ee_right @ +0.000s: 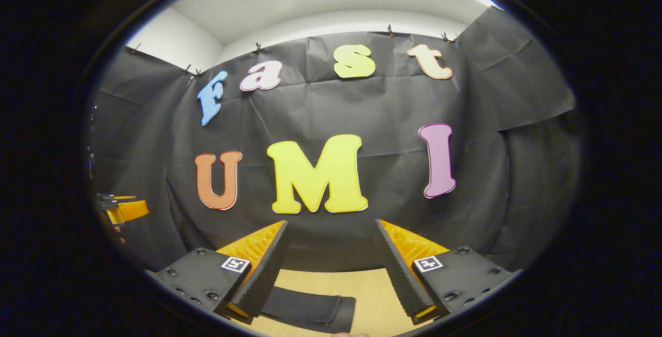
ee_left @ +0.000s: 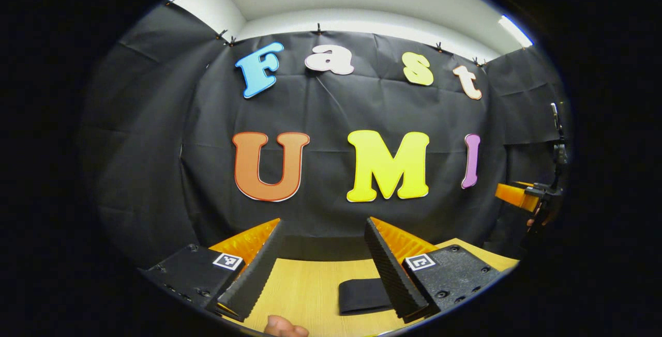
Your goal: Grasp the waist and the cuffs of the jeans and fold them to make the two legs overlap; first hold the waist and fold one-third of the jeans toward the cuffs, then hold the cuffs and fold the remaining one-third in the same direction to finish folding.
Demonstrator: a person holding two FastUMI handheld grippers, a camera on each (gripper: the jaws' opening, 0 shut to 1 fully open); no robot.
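So far I hold both tongs up off the wooden table (ee_left: 310, 290), pointing at the booth wall, and neither has anything in it. My left gripper (ee_left: 323, 267) is spread wide, jaws well apart with bare table between them; my right gripper (ee_right: 331, 270) stands spread just as wide, also empty.

The jeans (ee_left: 363, 295) are dark, black or very dark denim as far as I can tell, and they lie flat on the table below and ahead of me. In the left gripper view an end of them sits just inside my right-hand finger, partly tucked behind it. In the right gripper view a banded end, either the waist or a cuff hem, runs out from under my left-hand finger toward the middle. I cannot tell which end is which from here.

I judge the cloth to be soft but fairly thick and heavy for a garment: it will drape and sag between two holds, not stay stiff, and it should not slip much against ribbed pads. I would pinch at the doubled waistband edge and the cuff hem, where the layers are firmest.

The only markings near me are small square coded tags on the gripper bodies; I can read no brand or label on the jeans.
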